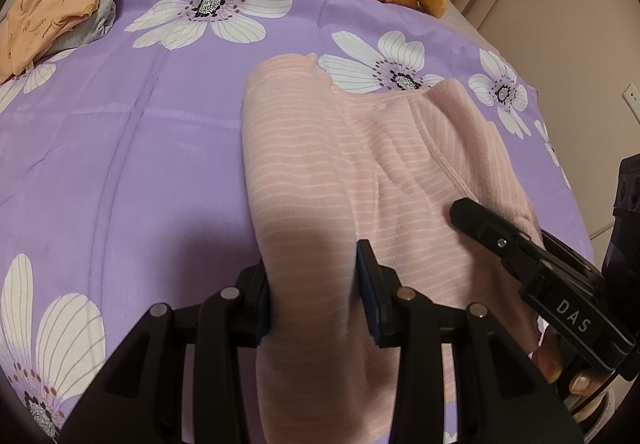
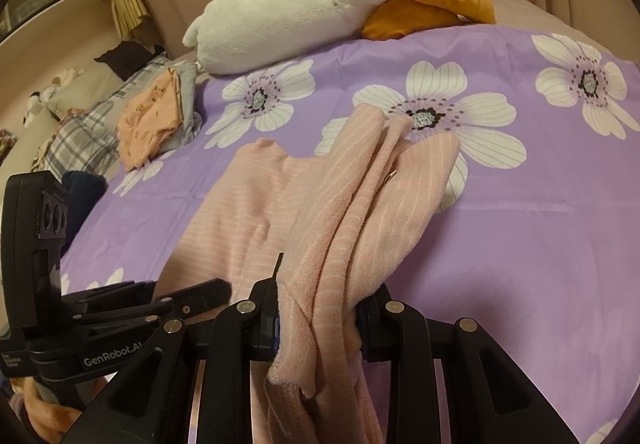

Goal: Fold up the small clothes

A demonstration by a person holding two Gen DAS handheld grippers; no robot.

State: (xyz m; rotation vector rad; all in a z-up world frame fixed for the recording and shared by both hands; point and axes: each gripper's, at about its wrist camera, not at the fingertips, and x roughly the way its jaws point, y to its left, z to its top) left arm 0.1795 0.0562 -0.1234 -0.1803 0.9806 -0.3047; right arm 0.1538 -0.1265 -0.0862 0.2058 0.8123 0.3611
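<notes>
A bed is carrying a purple sheet (image 1: 120,148) printed with large white flowers, which is filling most of both views. At the far edge a white plush toy (image 2: 296,4) with orange parts is lying against the bedding. The pink striped garment (image 1: 320,172), the piece being folded, is lying on the sheet right of centre in the left wrist view, with its near end rising off the sheet into both grippers. In the far left corner a stack of folded clothes (image 1: 52,12), peach with small prints on top of grey, is resting well apart from the garment. The left gripper (image 1: 316,300) is holding a thick fold of the garment, its 2 fingers pressing on the cloth from either side at a moderate gap. The right gripper (image 2: 316,320) is gripping a bunched, twisted section of the same garment, its fingers standing narrow with the cloth draping over and between them. In the left wrist view the right gripper is entering from the right, above the garment's right side. A person's fingertips (image 1: 580,380) are showing beneath that gripper's body.
</notes>
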